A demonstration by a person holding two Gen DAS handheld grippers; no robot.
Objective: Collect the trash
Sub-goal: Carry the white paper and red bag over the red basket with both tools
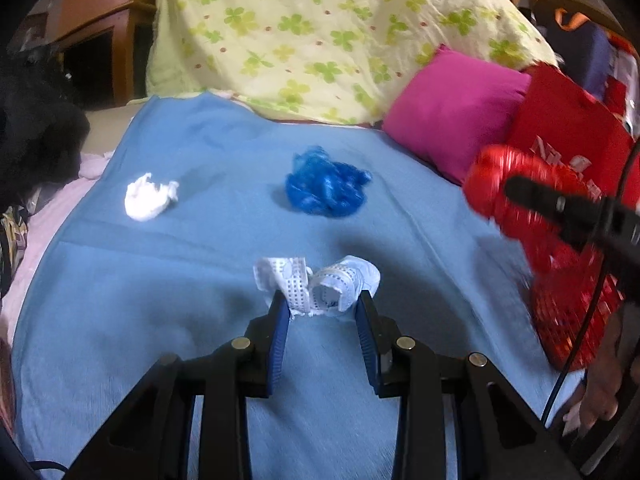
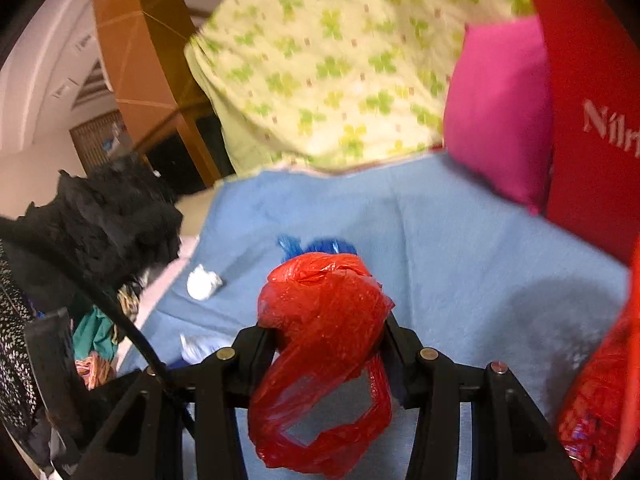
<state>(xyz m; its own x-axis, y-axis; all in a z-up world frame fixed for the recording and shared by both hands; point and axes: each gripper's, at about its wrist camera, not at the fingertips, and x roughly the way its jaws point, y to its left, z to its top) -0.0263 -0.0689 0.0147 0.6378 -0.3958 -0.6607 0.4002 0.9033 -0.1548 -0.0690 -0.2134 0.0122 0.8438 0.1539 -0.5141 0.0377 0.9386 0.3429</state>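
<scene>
Blue bedspread (image 1: 160,280): left tool (image 1: 324,312) grips white tissue (image 1: 320,284); right tool (image 2: 328,332) clamps red bag (image 2: 324,320).

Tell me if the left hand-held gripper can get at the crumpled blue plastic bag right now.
Probably not: the left hand-held gripper is already clamped on perforated white paper, though nothing lies between it and the blue plastic bag.
</scene>
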